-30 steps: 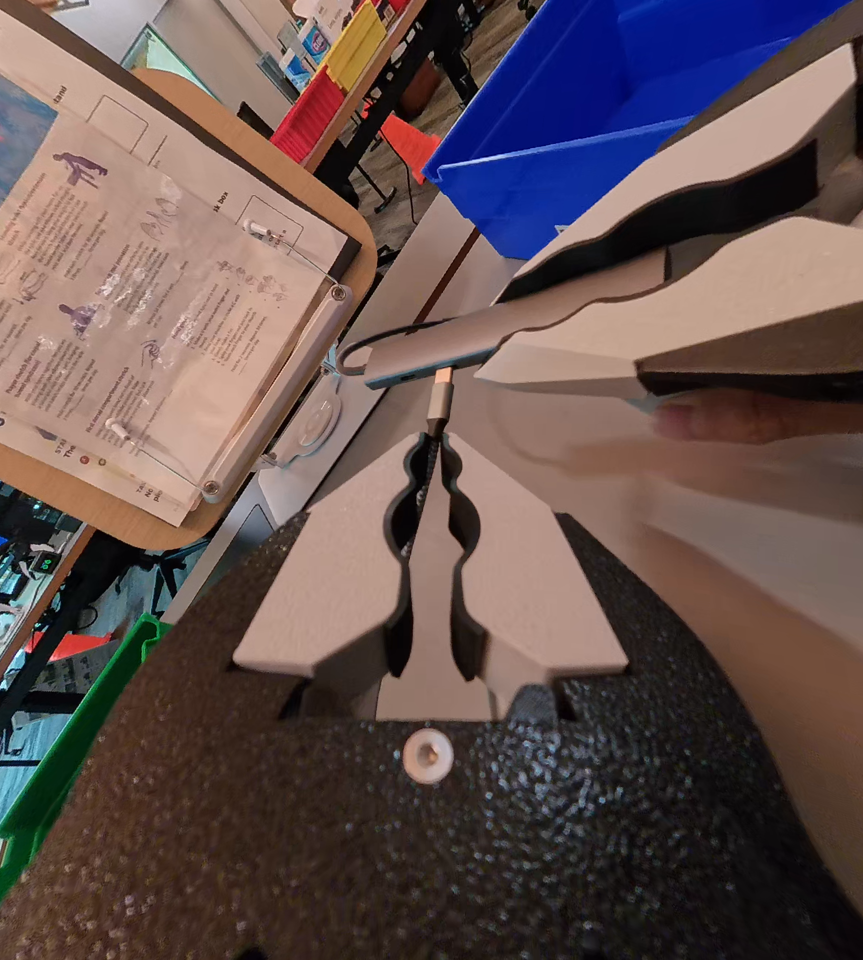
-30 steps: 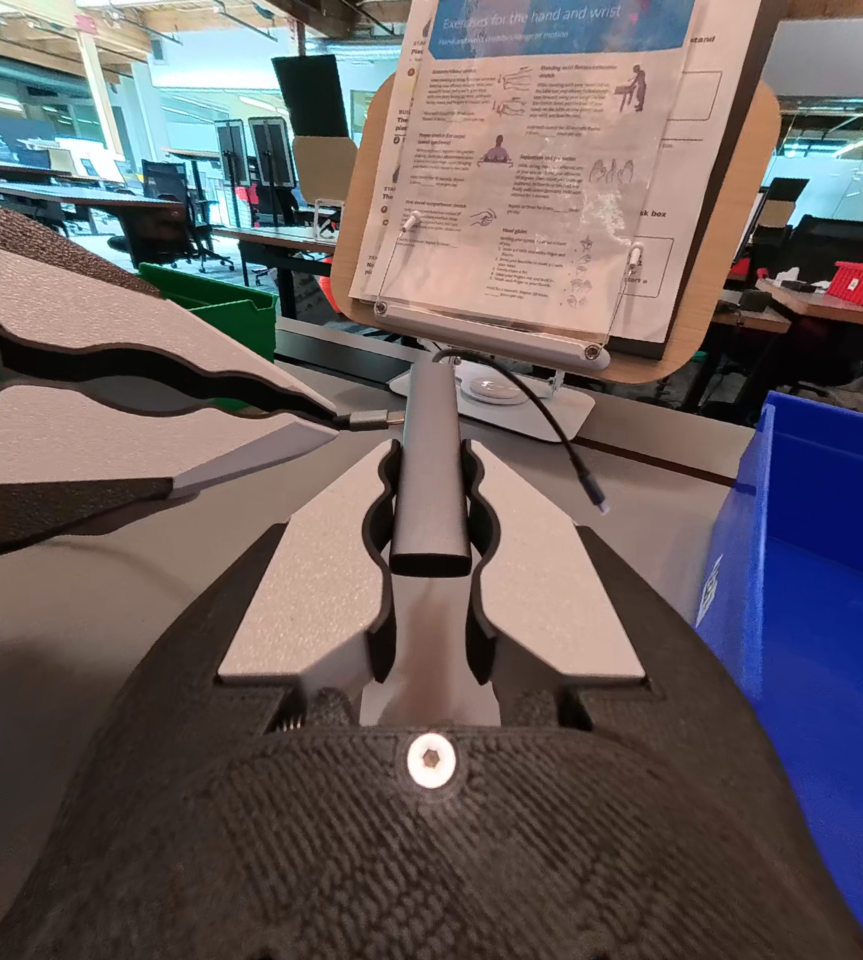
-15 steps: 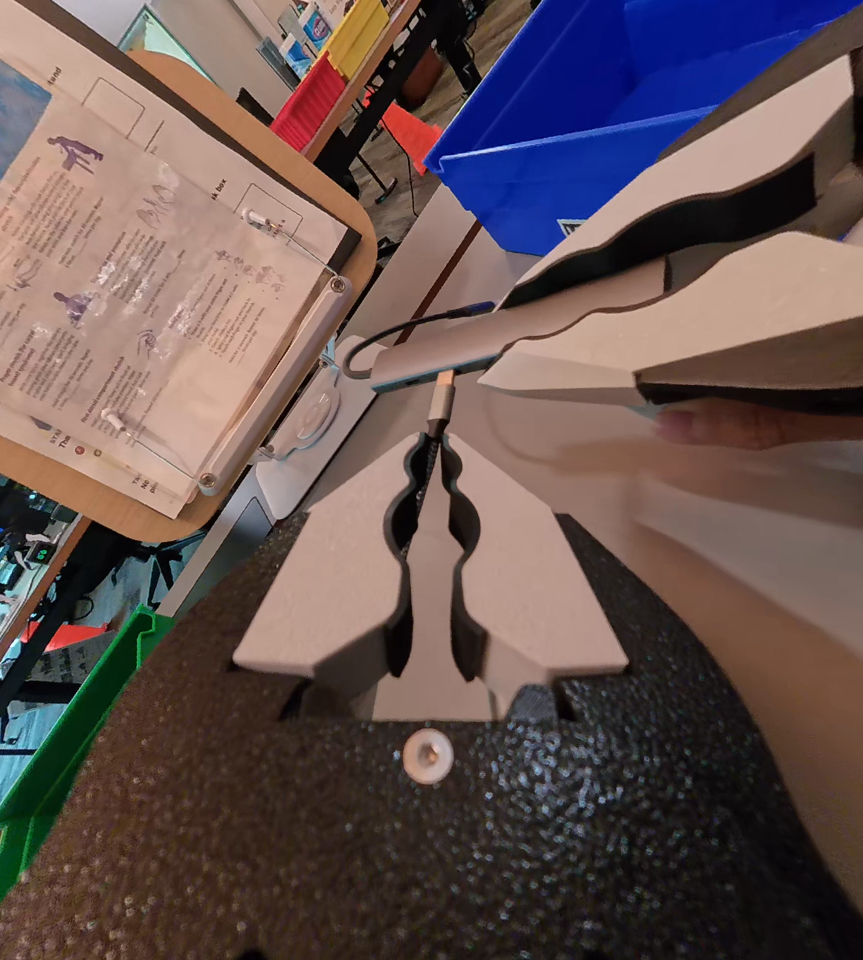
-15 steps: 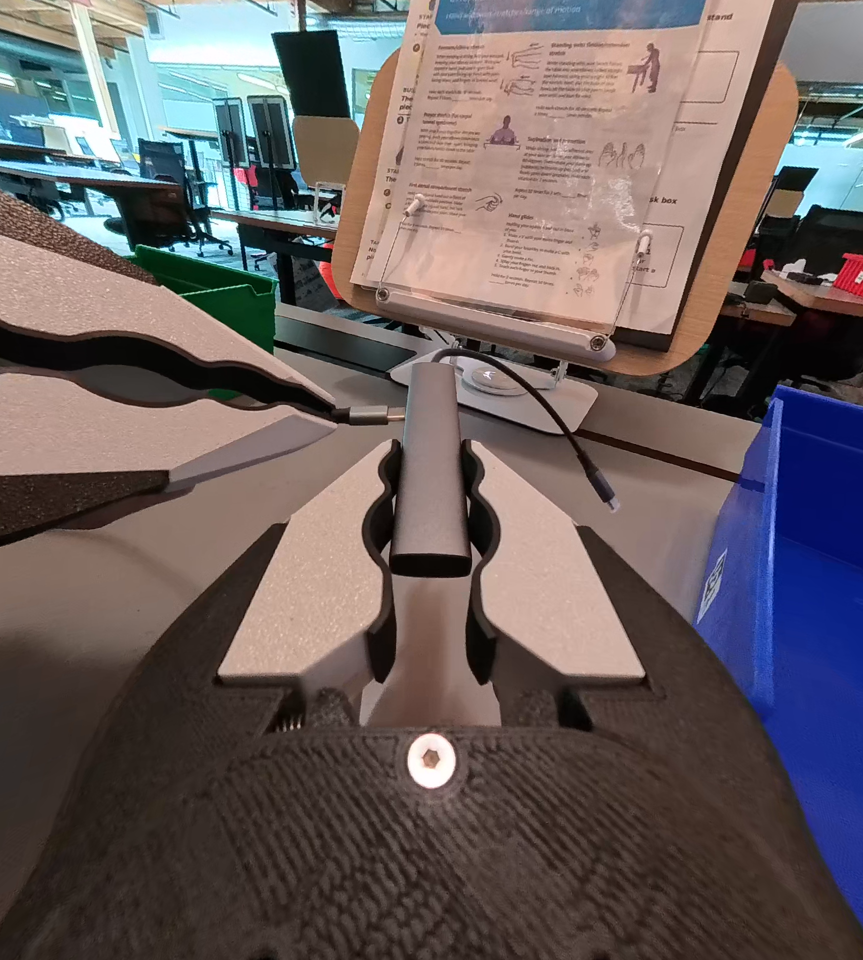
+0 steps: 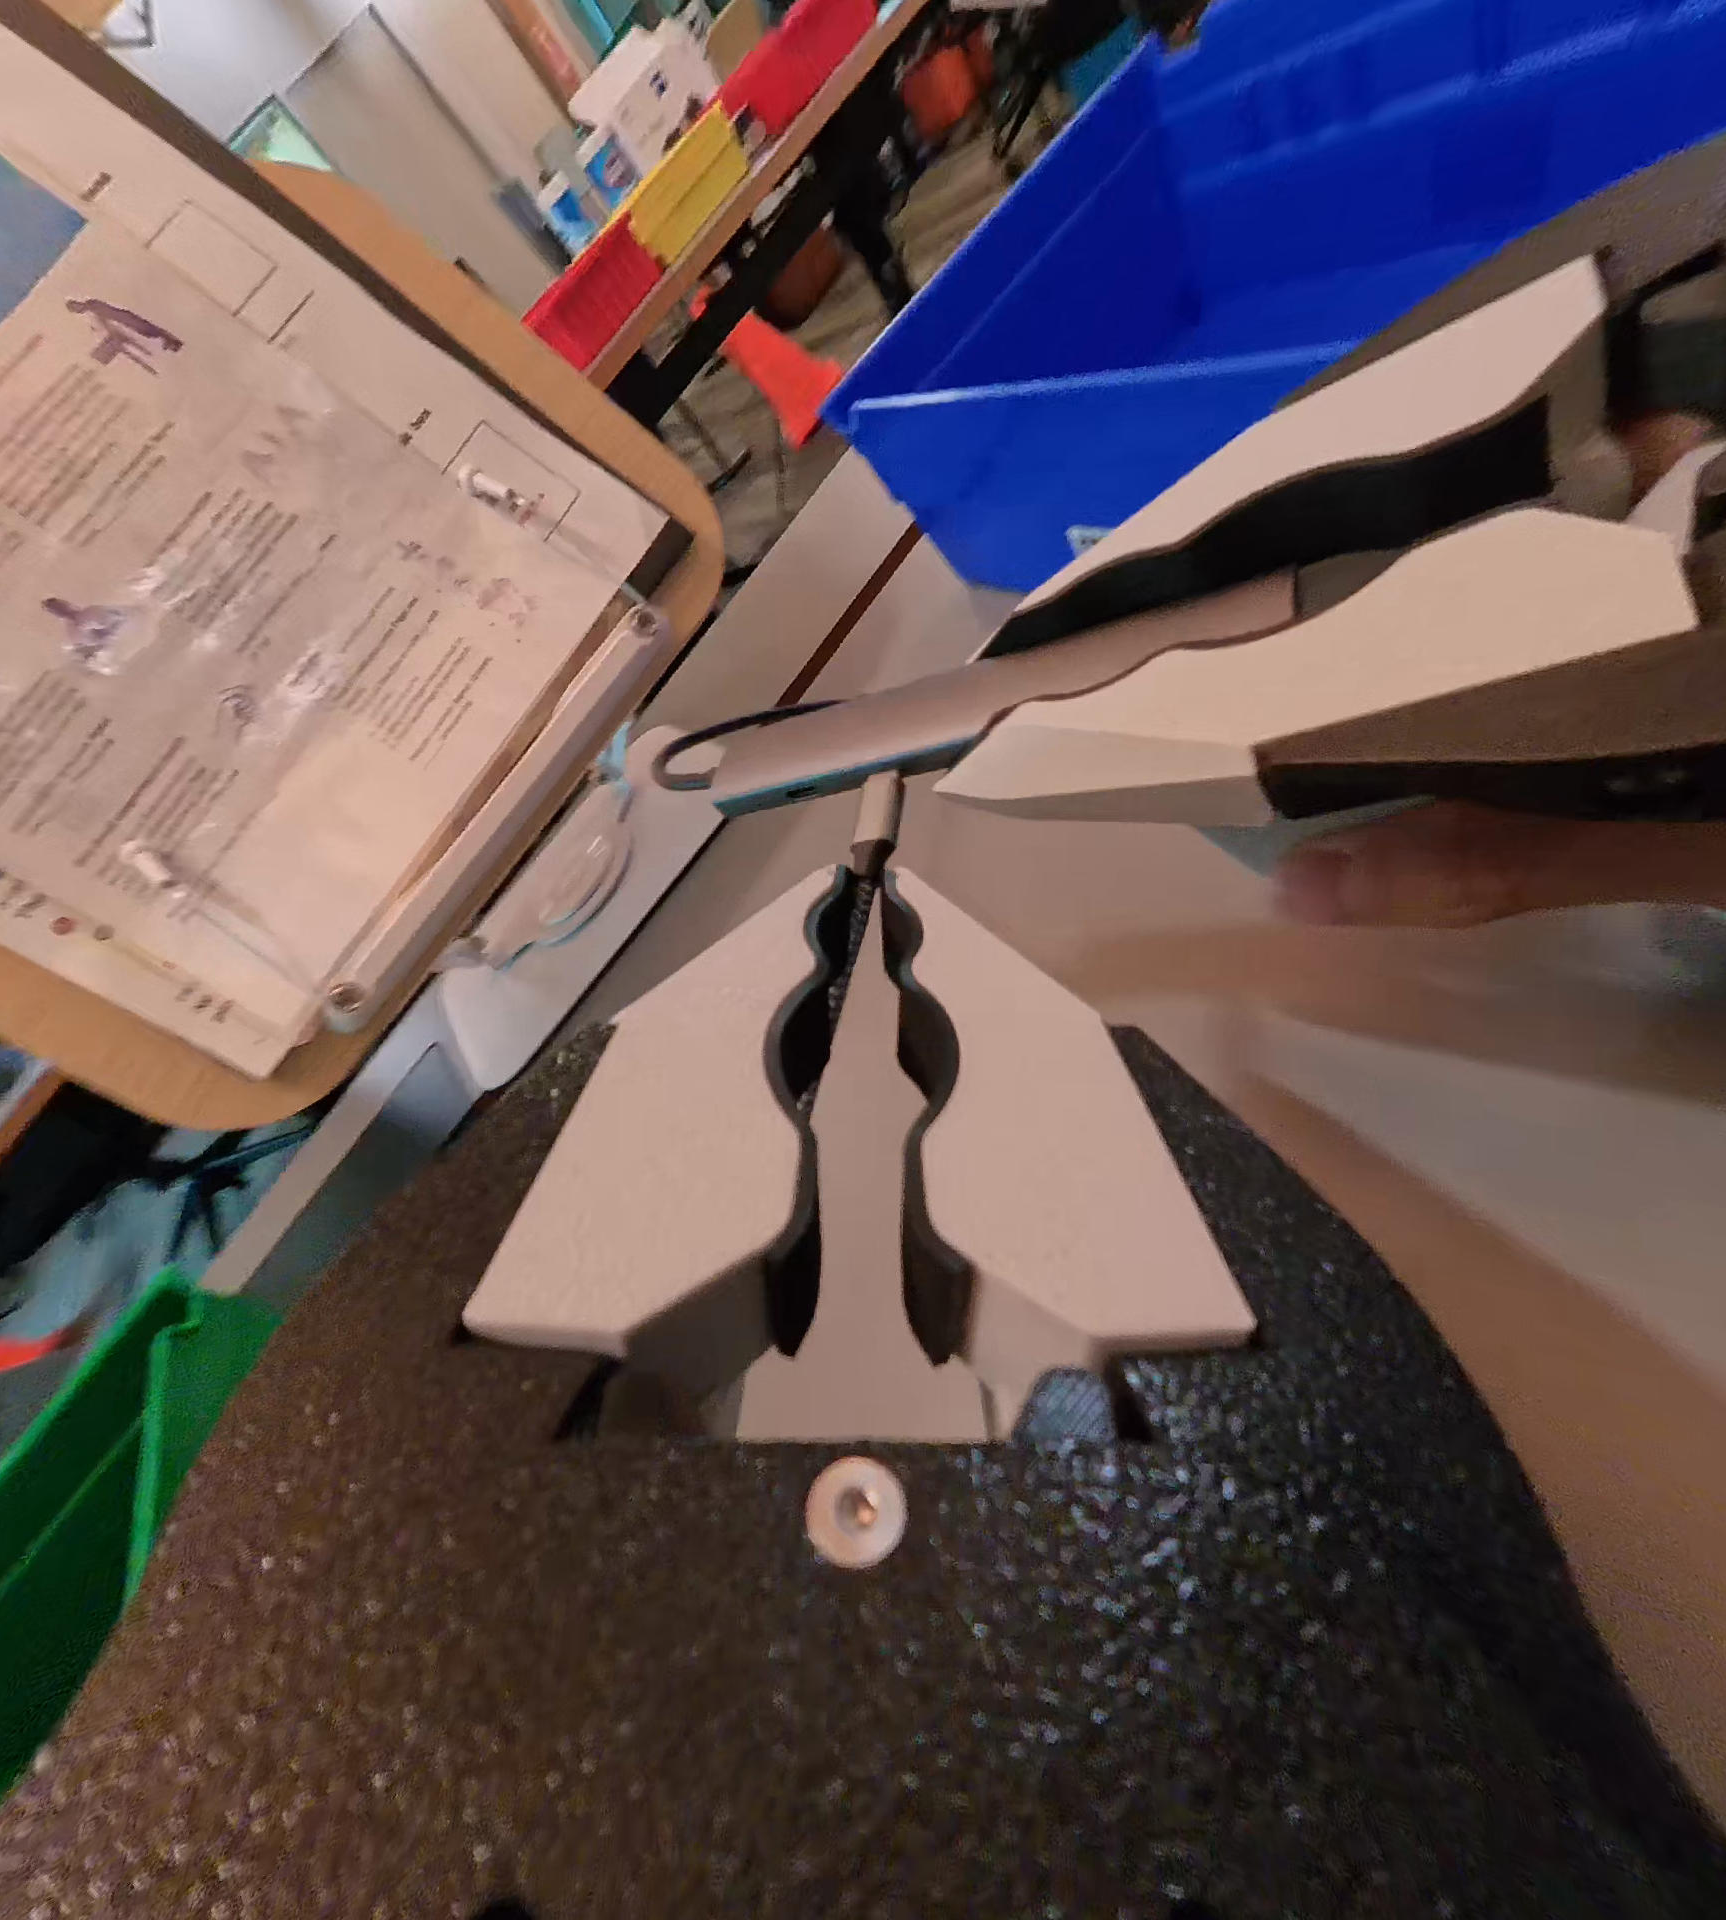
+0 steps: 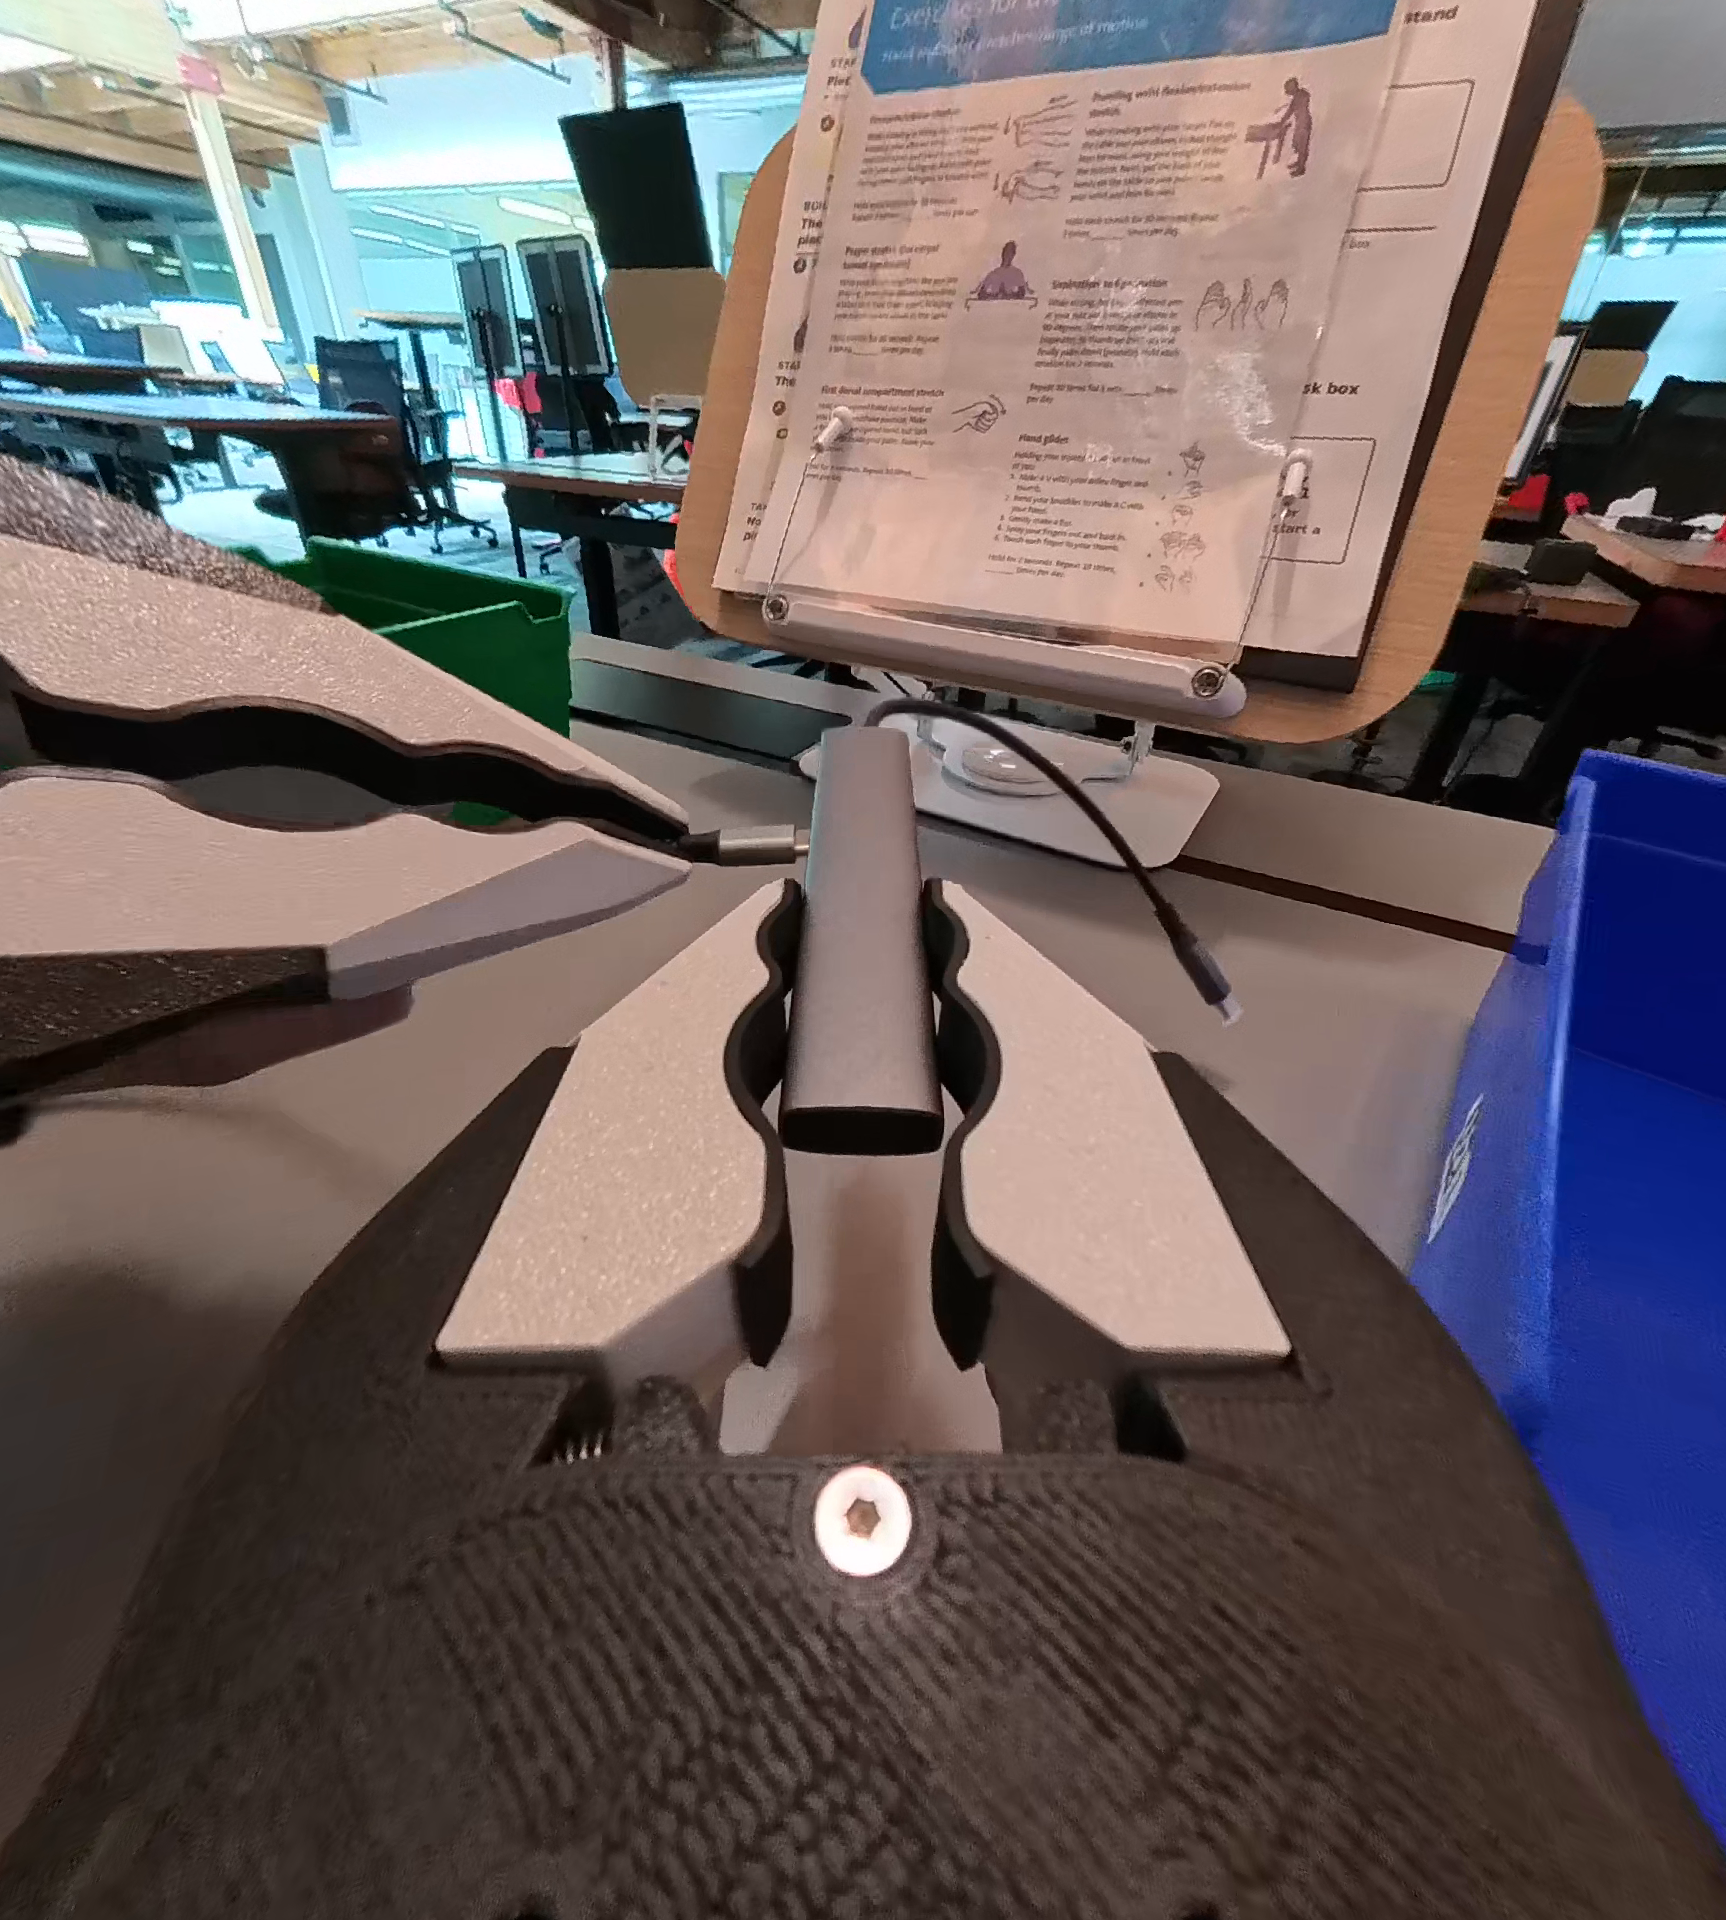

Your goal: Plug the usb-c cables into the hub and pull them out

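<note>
My right gripper (image 6: pixel 859 888) is shut on a grey USB hub (image 6: pixel 864 935) and holds it above the table, pointing forward. The hub's own black cable (image 6: pixel 1098 821) loops right, with its plug hanging free. My left gripper (image 5: pixel 864 883) is shut on a braided USB-C cable. The cable's silver plug (image 5: pixel 880 810) sits against the side of the hub (image 5: pixel 807 758), and its metal tip is hidden. In the right wrist view the left gripper (image 6: pixel 677 847) comes in from the left with the plug (image 6: pixel 745 844) at the hub's left side. An empty port shows beside the plug.
A wooden document stand (image 6: pixel 1139 364) with paper sheets stands on the grey table (image 6: pixel 215 1195) just behind the hub. A blue bin (image 6: pixel 1669 1143) is close on the right. A green bin (image 6: pixel 443 634) is at the back left. A hand shows under the right gripper (image 5: pixel 973 717). The grippers are tip to tip, or close to it.
Both grippers keep their holds, and the plug stays at the hub's side. The two have shifted slightly together in front of the stand.
</note>
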`<state>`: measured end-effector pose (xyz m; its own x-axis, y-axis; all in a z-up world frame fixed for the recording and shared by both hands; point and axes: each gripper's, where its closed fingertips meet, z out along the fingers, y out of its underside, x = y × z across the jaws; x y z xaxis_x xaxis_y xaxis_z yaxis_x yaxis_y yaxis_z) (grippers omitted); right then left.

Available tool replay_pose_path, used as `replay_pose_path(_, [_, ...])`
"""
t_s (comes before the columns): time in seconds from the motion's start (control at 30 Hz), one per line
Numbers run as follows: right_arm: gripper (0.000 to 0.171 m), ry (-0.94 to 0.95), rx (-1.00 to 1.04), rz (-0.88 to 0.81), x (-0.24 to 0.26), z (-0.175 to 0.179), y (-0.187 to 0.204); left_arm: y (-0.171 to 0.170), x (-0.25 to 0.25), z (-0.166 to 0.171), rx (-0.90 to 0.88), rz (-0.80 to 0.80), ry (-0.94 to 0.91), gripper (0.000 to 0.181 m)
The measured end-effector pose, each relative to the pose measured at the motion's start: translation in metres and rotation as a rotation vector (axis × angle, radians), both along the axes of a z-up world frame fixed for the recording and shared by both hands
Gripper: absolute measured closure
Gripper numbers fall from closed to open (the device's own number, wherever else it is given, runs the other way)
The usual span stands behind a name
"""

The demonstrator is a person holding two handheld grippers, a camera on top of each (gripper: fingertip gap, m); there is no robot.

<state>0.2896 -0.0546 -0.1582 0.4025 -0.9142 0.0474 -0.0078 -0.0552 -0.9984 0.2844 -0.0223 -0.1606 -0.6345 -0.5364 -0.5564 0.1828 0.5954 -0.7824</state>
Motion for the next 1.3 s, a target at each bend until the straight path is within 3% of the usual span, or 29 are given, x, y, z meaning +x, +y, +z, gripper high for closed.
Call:
replay_pose_path(0.2, [0.149, 0.011, 0.102, 0.042, -0.002, 0.004, 0.001, -0.002, 0.0, 0.007, -0.25, -0.13, 0.164, 0.164])
replay_pose_path(0.43, [0.149, -0.017, 0.083, 0.069, -0.005, 0.008, 0.007, -0.003, -0.001, 0.011, -0.278, -0.152, 0.13, 0.173])
replay_pose_path(0.87, [0.149, -0.047, 0.077, 0.113, -0.009, 0.011, 0.013, -0.004, -0.001, 0.007, -0.34, -0.175, 0.215, 0.173])
replay_pose_path(1.3, [0.149, -0.068, 0.075, 0.113, -0.012, 0.015, 0.013, -0.005, -0.005, 0.018, -0.277, -0.106, 0.054, 0.174])
